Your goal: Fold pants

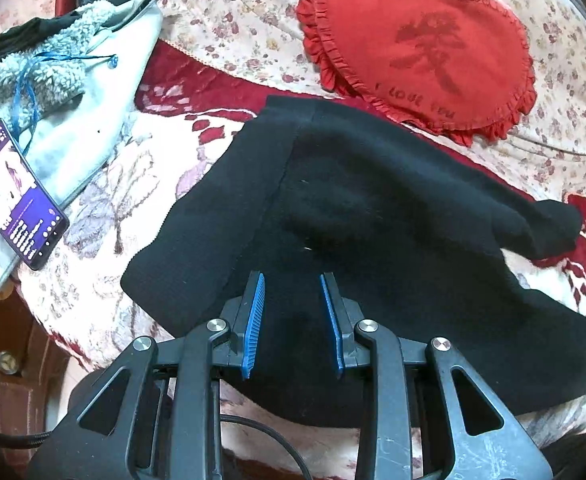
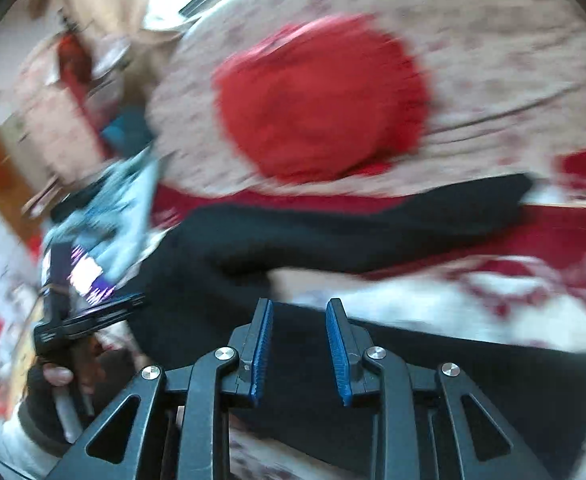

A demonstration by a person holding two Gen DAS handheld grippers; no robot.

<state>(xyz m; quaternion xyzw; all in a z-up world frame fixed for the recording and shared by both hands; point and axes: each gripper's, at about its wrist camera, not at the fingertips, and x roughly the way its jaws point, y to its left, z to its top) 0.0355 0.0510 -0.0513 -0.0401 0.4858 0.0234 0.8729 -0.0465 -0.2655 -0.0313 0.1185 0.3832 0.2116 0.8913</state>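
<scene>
Below left gripper (image 1: pixel 293 280) — black pants (image 1: pixel 373 208).

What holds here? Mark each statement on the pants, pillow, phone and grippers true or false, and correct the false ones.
1. The black pants lie on the bed. True.
2. The red heart pillow lies on top of the pants. False: it lies beyond them, on the floral quilt.
3. The phone has a lit screen. True.
4. The left gripper clamps the pants. False: its jaws stand apart above the fabric.
5. The right gripper holds a pant leg. False: nothing is between its jaws.
</scene>
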